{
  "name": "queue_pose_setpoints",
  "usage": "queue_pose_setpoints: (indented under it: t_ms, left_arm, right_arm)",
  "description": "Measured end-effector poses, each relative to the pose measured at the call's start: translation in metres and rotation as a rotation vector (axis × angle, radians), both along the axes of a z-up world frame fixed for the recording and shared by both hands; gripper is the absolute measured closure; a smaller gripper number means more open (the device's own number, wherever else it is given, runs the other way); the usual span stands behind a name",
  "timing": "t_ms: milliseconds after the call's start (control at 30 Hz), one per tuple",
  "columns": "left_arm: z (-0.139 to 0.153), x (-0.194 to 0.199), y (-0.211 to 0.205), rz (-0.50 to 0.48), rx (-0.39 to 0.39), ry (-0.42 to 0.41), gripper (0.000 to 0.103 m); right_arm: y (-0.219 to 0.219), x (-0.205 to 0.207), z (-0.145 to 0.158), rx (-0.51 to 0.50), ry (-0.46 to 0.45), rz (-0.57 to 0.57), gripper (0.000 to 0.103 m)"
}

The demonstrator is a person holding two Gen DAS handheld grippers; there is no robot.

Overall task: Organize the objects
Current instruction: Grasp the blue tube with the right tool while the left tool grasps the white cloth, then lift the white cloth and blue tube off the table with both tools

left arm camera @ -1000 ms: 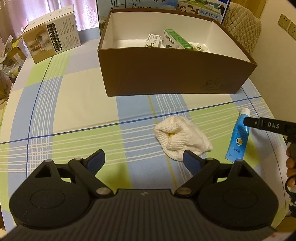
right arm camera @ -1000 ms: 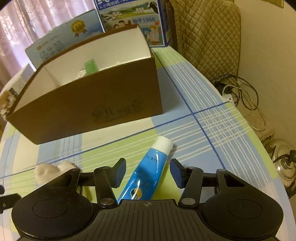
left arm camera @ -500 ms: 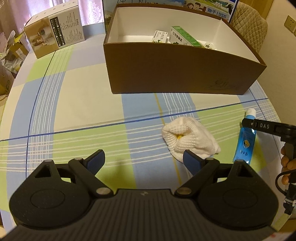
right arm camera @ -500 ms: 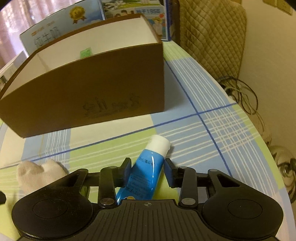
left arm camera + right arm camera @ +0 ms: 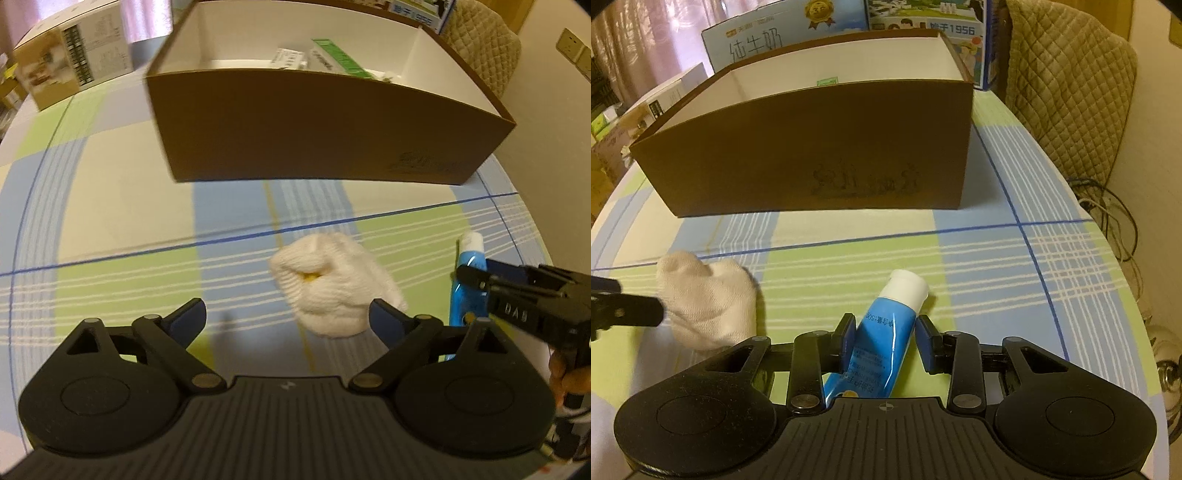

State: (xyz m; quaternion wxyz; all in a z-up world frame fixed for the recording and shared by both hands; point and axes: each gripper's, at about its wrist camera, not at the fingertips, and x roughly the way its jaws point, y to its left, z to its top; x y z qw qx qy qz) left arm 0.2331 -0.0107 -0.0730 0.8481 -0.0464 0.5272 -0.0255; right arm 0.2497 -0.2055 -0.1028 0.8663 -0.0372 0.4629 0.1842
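A blue tube with a white cap (image 5: pixel 882 332) lies on the checked tablecloth, and my right gripper (image 5: pixel 885 325) is shut on its body, a pad against each side. The left wrist view shows the same tube (image 5: pixel 467 266) at the far right, under the right gripper's fingers (image 5: pixel 476 277). A crumpled white cloth (image 5: pixel 332 288) rests just ahead of my left gripper (image 5: pixel 286 312), near its right finger. The left jaws are opening and touch nothing. The cloth (image 5: pixel 705 302) sits left of the tube. Behind both stands the open brown box (image 5: pixel 314 136) holding small green-and-white cartons (image 5: pixel 332 59).
A white carton (image 5: pixel 74 70) stands at the table's back left. Milk cartons (image 5: pixel 783 33) rise behind the brown box (image 5: pixel 812 147). A quilted chair back (image 5: pixel 1071 92) and floor cables (image 5: pixel 1108 206) lie past the table's right edge. A hand (image 5: pixel 569 373) grips the right tool.
My right jaws have closed onto the blue tube and the gripper has rolled level. My left gripper has moved forward and down toward the white cloth.
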Motion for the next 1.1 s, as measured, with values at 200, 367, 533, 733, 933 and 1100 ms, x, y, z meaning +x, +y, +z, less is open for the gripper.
queue_pose_setpoints:
  t_ms: [200,367,533,733,933,1100]
  left_arm:
    - [-0.013,0.019,-0.019,-0.052,0.034,-0.054,0.010]
    - [-0.028,0.033,-0.027,-0.073,0.059,-0.070,0.011]
    - [-0.038,0.038,-0.026,-0.080,0.038,-0.082,0.016]
    - [-0.033,0.026,-0.033,-0.148,0.066,-0.129,0.042]
    - [-0.027,0.001,-0.025,-0.166,0.077,-0.134,0.056]
    - [-0.023,-0.027,-0.007,-0.136,0.076,-0.110,0.058]
  right_arm:
    - [-0.006,-0.003,-0.001,0.024,0.030,-0.034,0.071]
    - [-0.007,-0.002,-0.001,0.032,0.038,-0.046,0.071]
    - [-0.007,-0.002,-0.002,0.033,0.041,-0.049,0.071]
    - [0.004,-0.006,-0.004,-0.026,0.020,0.008,0.071]
    - [0.019,-0.023,-0.008,-0.085,-0.013,0.119,0.071]
    - [0.034,-0.043,-0.010,-0.087,-0.018,0.219,0.071]
